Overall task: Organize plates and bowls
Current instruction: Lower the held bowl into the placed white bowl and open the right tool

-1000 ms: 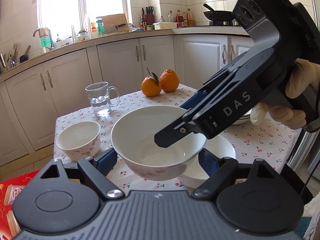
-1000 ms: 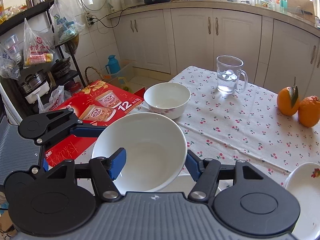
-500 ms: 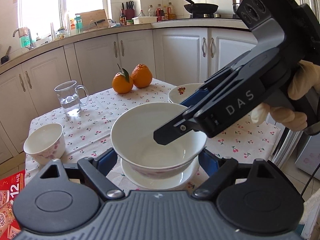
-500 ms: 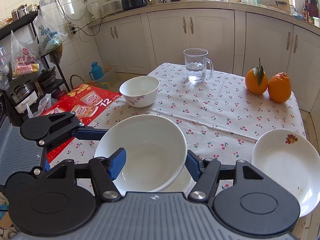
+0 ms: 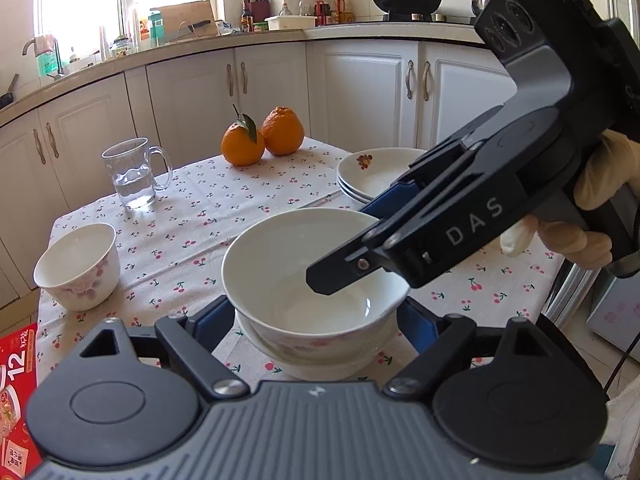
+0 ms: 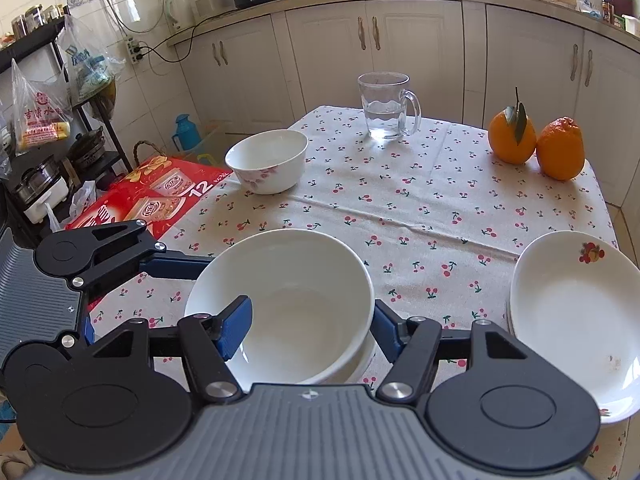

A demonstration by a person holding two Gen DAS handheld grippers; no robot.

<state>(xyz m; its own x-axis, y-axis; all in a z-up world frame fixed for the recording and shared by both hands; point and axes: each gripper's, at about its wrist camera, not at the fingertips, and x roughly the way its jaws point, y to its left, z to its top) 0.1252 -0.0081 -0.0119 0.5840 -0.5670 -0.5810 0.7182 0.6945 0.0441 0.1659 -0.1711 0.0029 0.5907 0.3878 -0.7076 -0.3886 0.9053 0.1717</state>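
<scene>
A white bowl with pink flowers [image 5: 288,268] [image 6: 292,300] sits low in a second white bowl [image 5: 316,364] on the cherry-print table; whether they touch I cannot tell. My left gripper [image 5: 316,320] is shut on the upper bowl, its blue pads against both sides. My right gripper [image 6: 310,328] [image 5: 352,244] comes in from the right, held by a gloved hand [image 5: 592,216]. It is also shut on that bowl, one finger over the inside, the other outside the rim. A smaller flowered bowl [image 5: 78,266] [image 6: 267,160] stands apart at the table's left edge.
Stacked white plates [image 5: 372,172] [image 6: 568,312] lie to the right of the bowls. A glass mug of water [image 5: 134,176] and two oranges [image 5: 262,138] stand at the far side. A red carton [image 6: 160,196] lies on the floor past the table's left edge.
Both grippers carried the bowl to the right and down, from mid-air beside the second bowl to directly onto it. The plate stack came into view.
</scene>
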